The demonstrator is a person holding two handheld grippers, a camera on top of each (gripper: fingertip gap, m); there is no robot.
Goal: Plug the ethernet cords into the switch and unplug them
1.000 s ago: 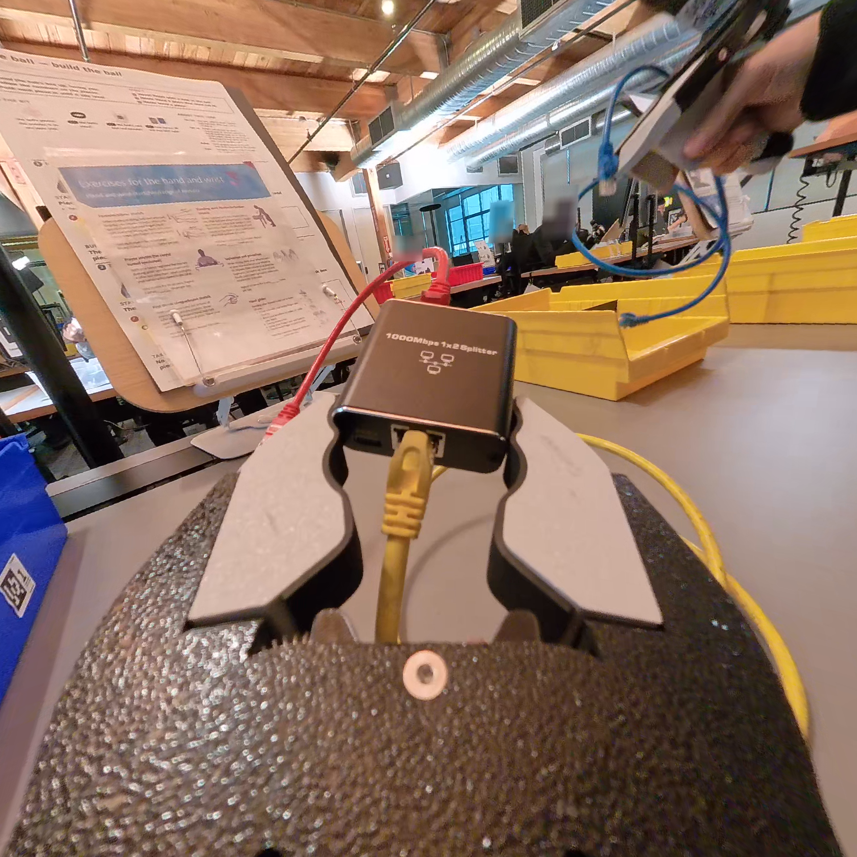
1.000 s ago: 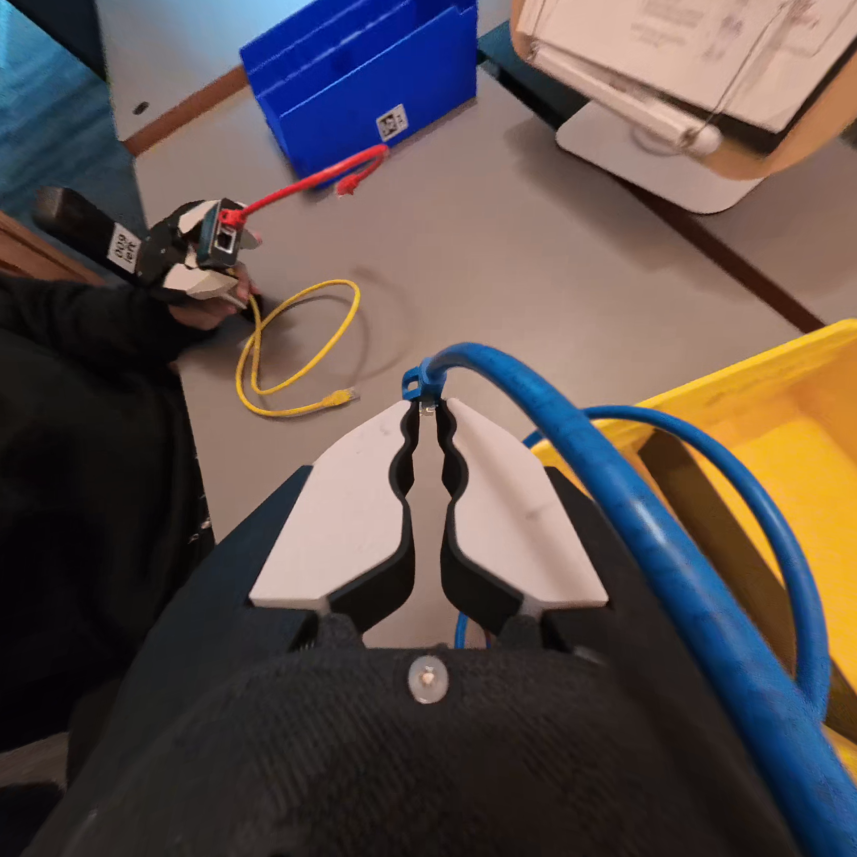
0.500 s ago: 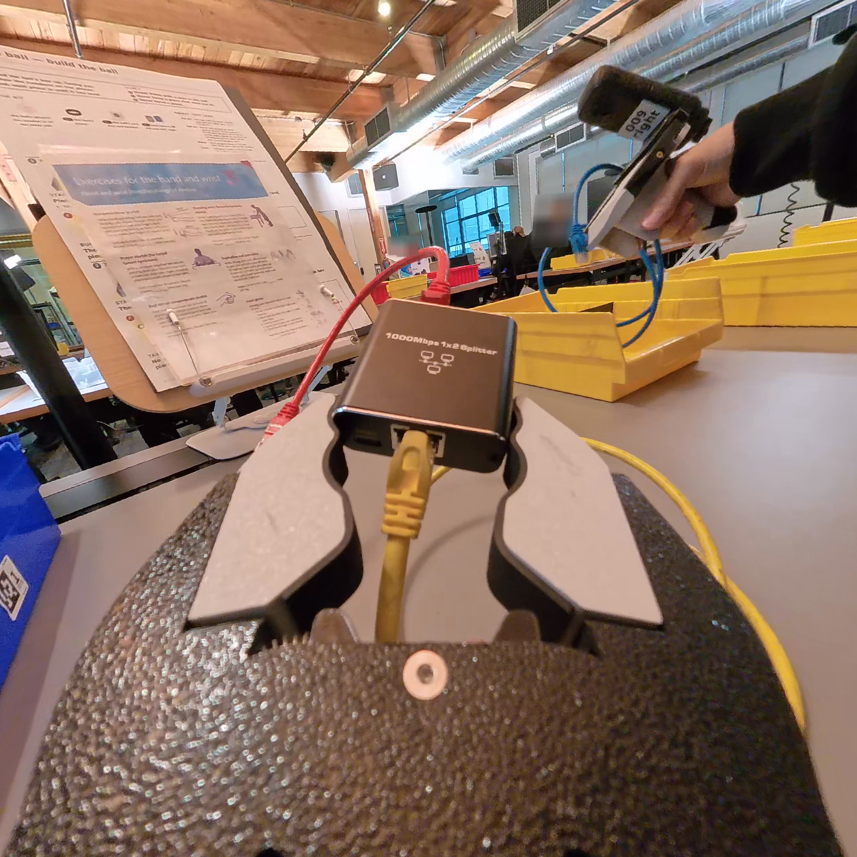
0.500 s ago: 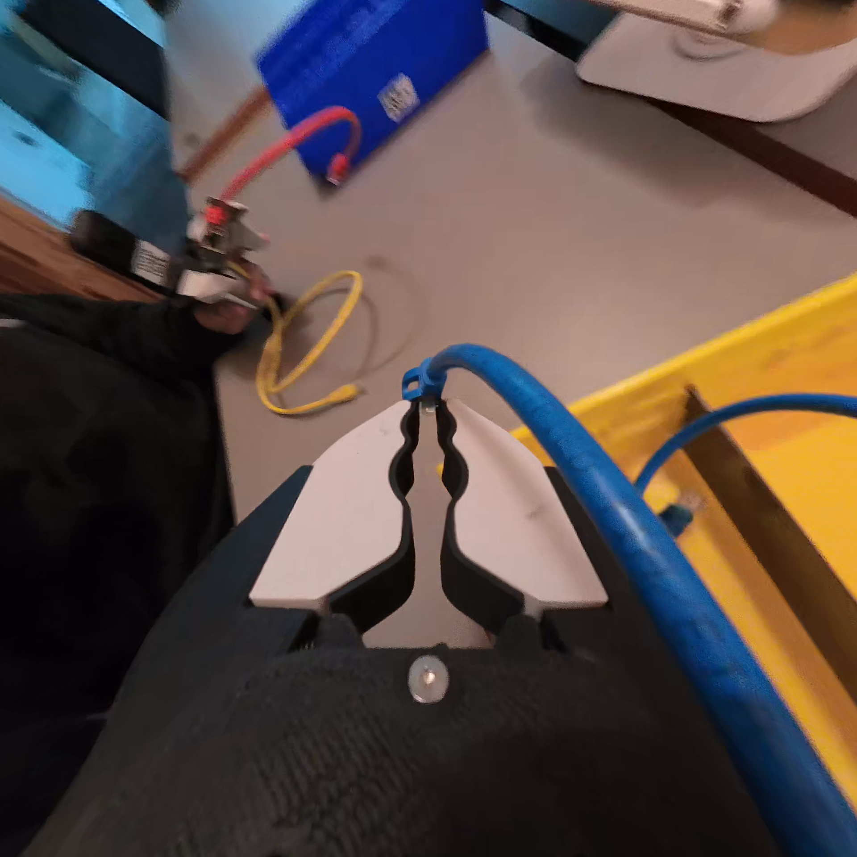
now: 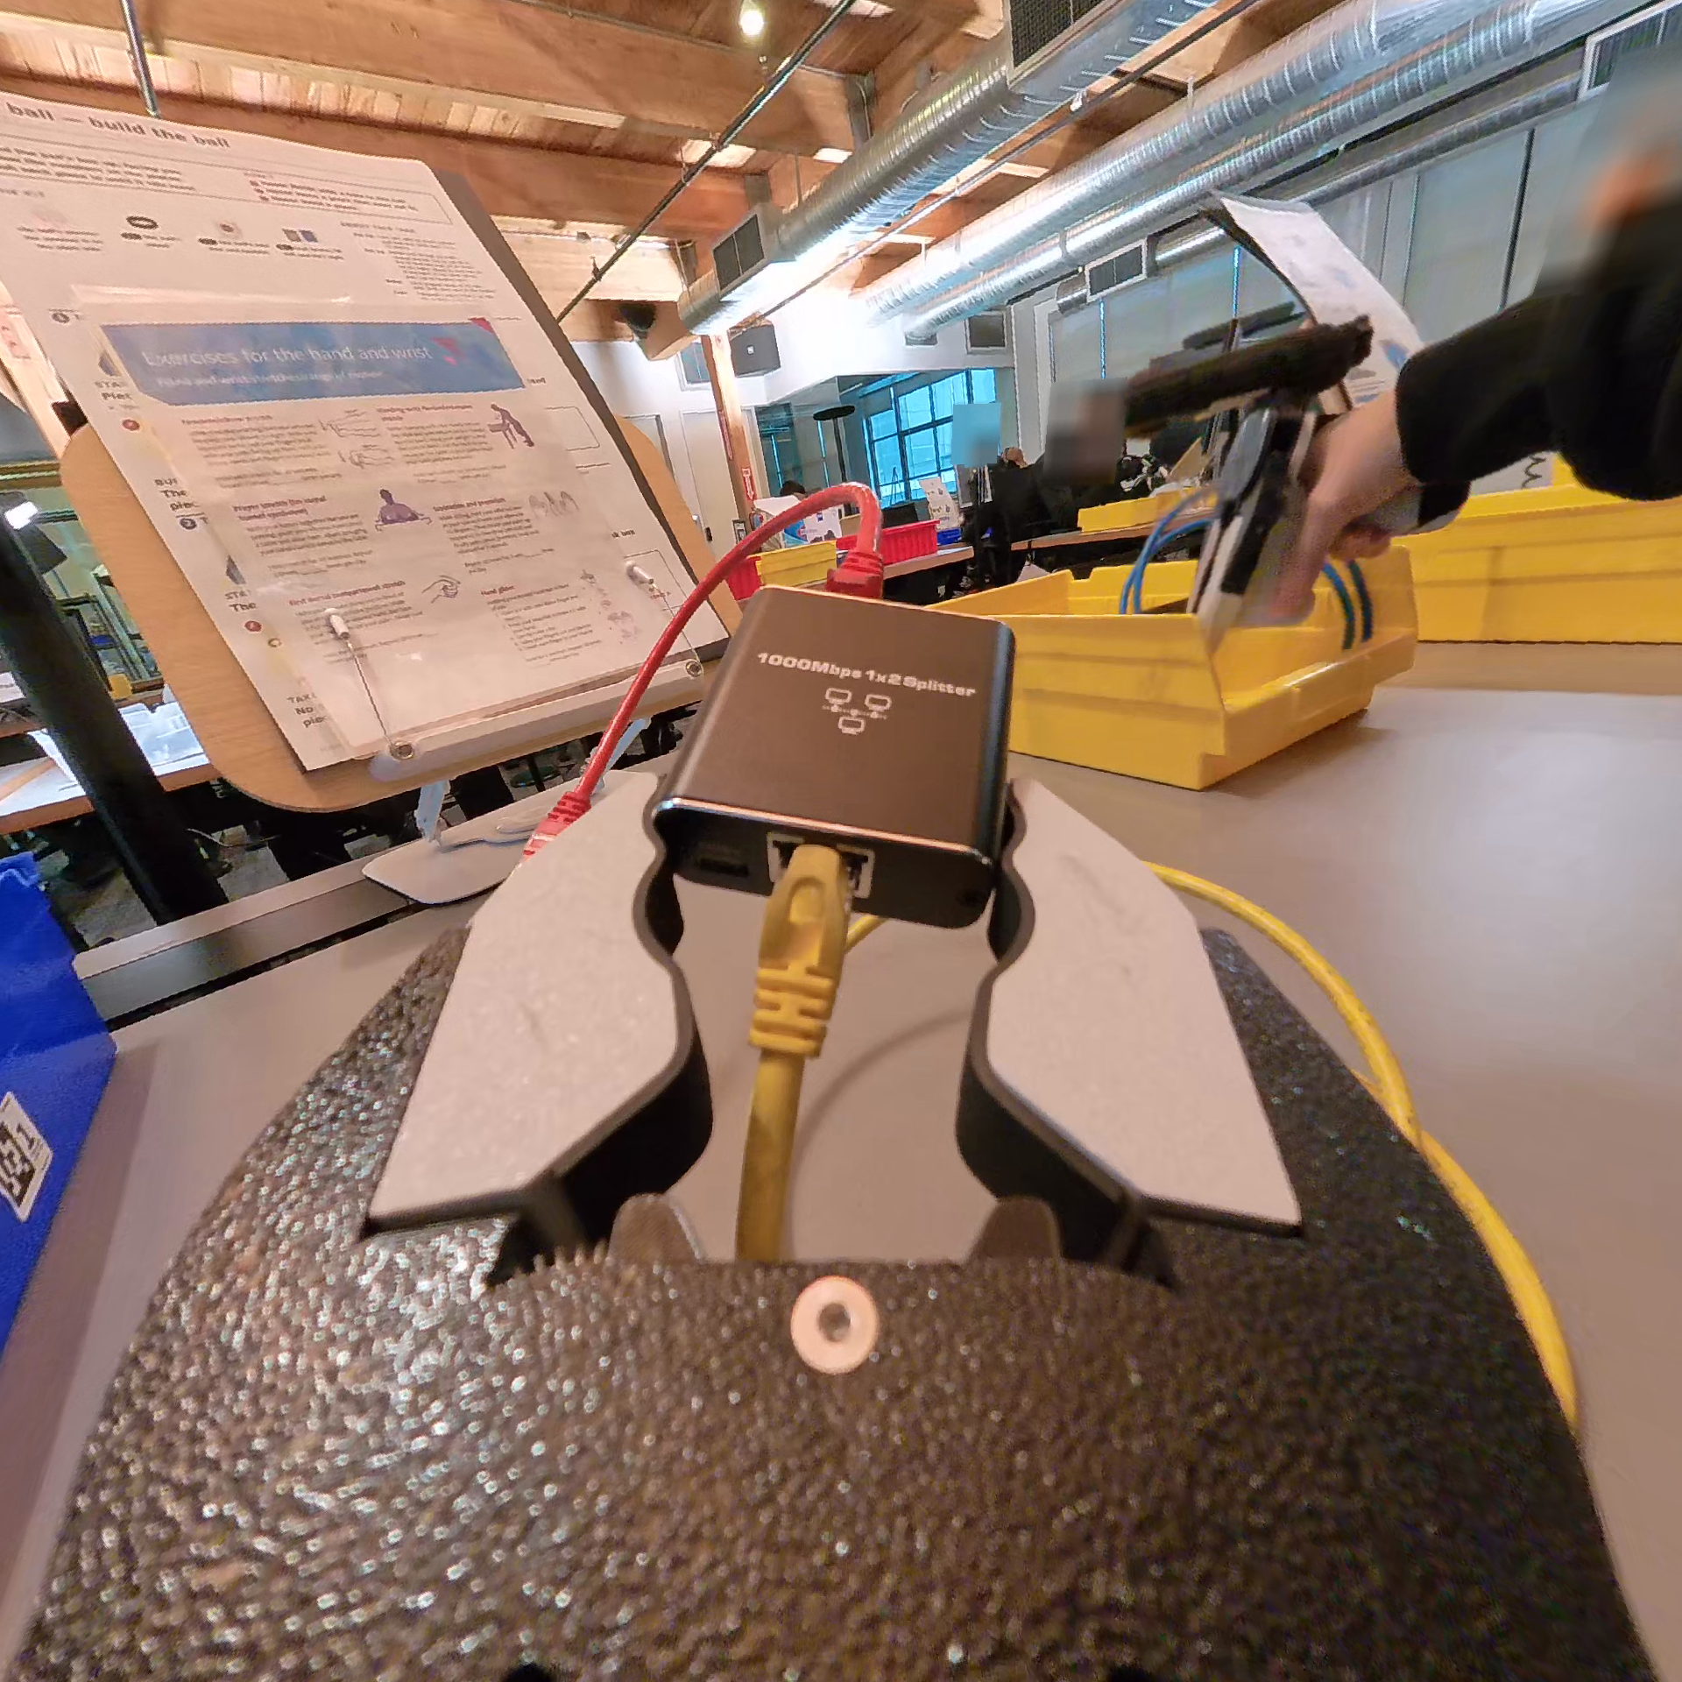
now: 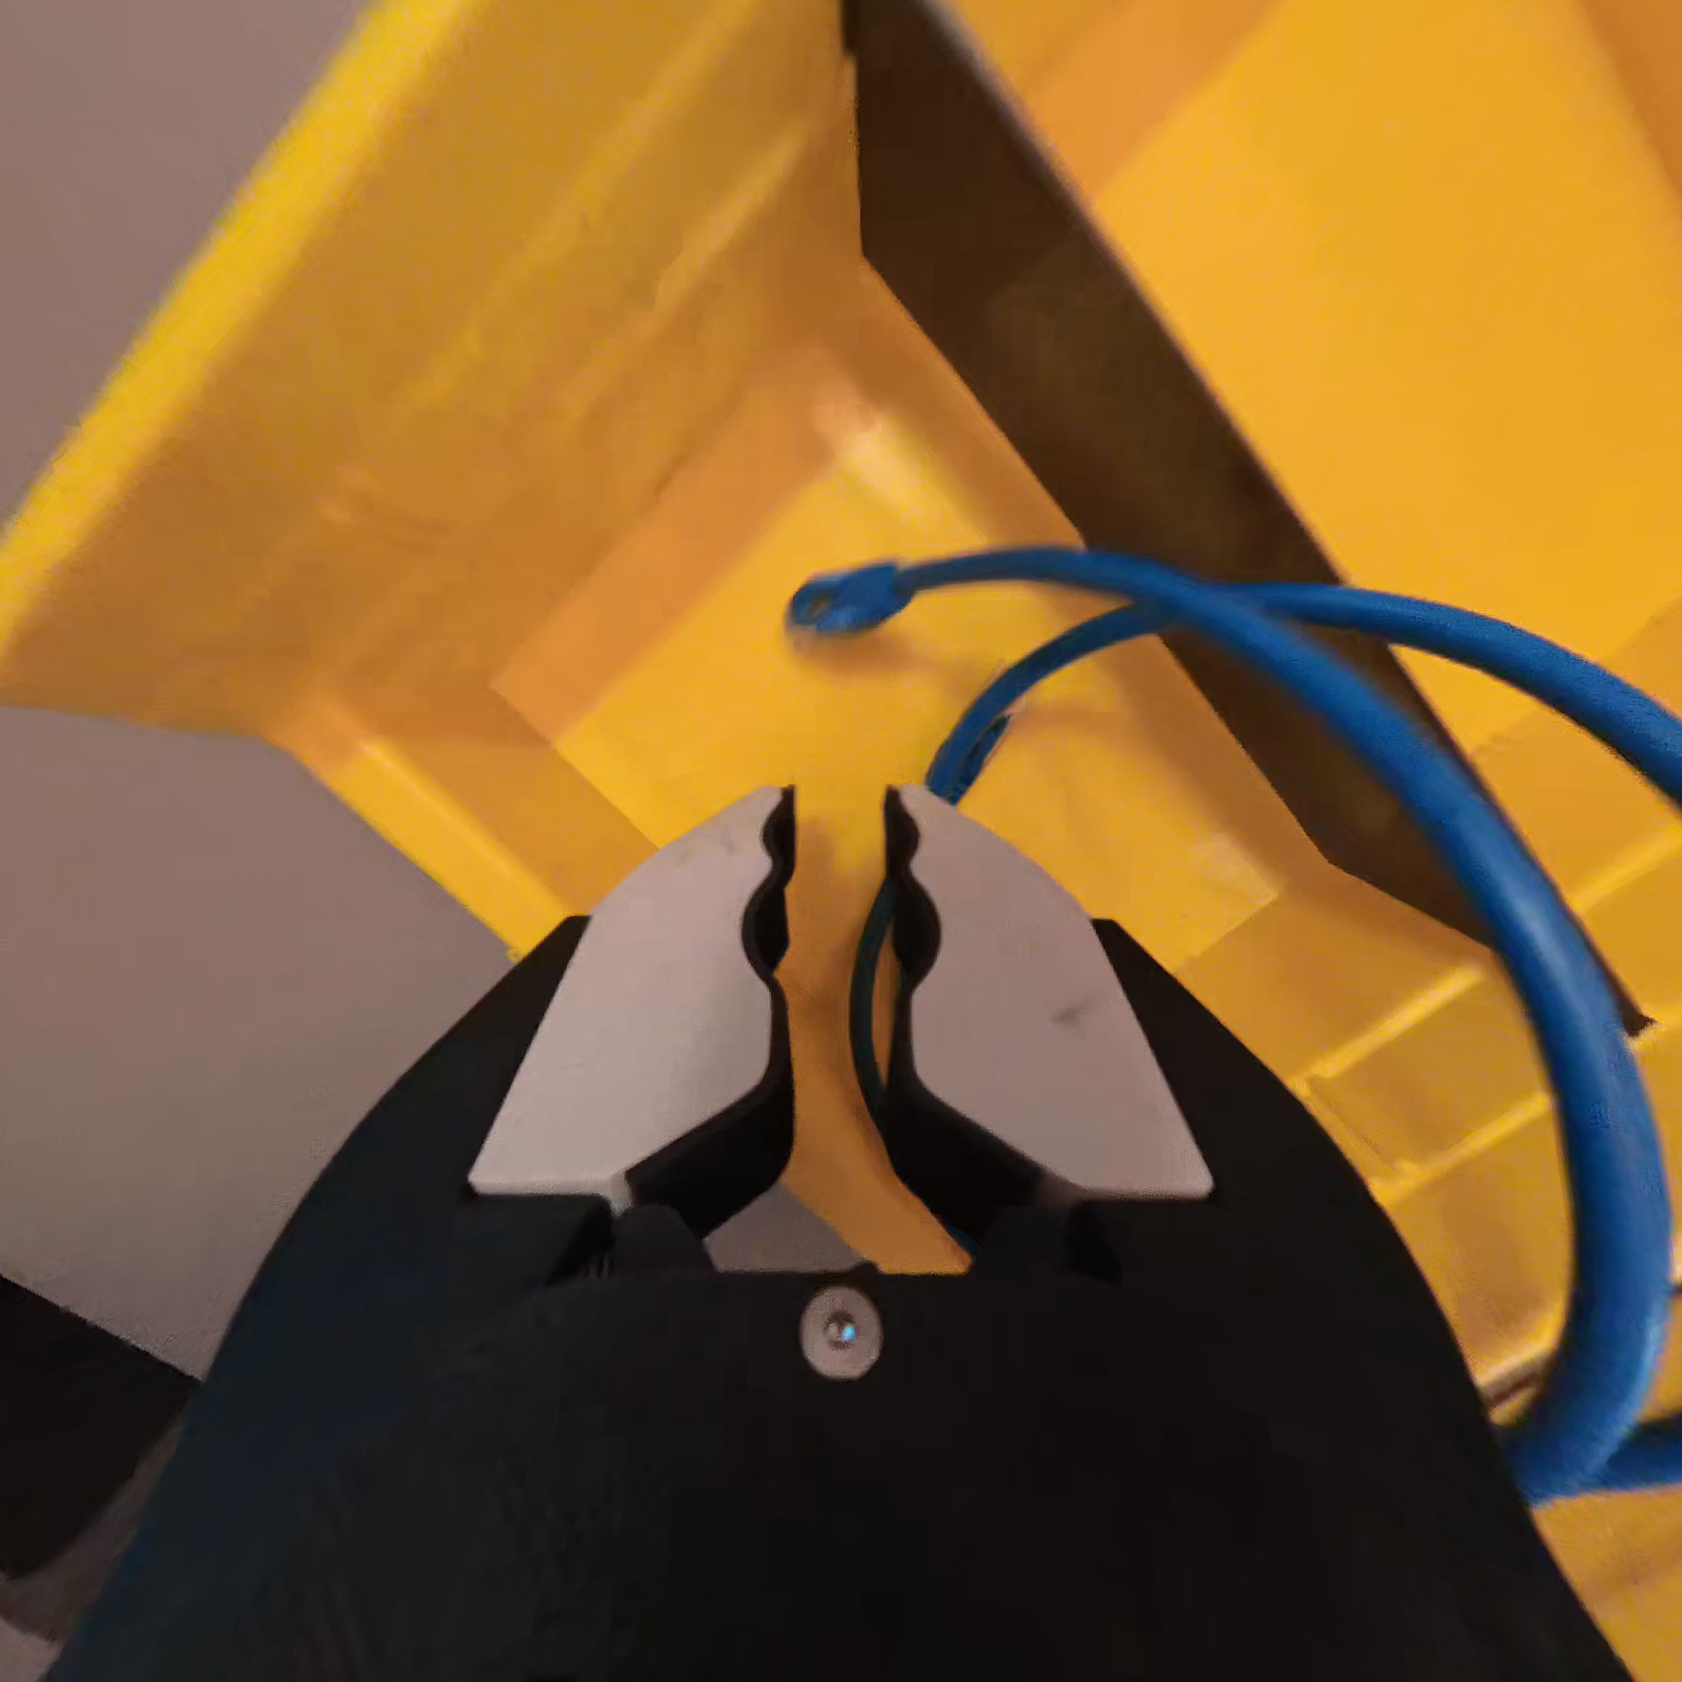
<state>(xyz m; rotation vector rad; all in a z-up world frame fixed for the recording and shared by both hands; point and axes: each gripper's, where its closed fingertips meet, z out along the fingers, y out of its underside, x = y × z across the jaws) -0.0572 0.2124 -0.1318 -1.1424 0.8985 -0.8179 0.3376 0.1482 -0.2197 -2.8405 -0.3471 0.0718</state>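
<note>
Grey table (image 5: 1420,874) with a yellow bin (image 5: 1174,673) at its far side and a tilted reading stand (image 5: 300,473) to the left. Left gripper (image 5: 833,819): fingers spread about as wide as the black switch (image 5: 846,728) and clamped on its two sides, holding it just above the table. A yellow cord (image 5: 787,983) is plugged into the near port and loops off over the table to the right; a red cord (image 5: 655,673) is plugged into the far end, its free plug hanging beside the left finger. Right gripper (image 6: 837,801): jaws a narrow gap apart and gripping nothing, poised over the bin's inside. Only the right wrist view shows the blue cord (image 6: 1420,728) lying loose in the bin — one plug on the floor, its loop crossing the dark divider (image 6: 1092,364). Only the left wrist view shows the switch.
</note>
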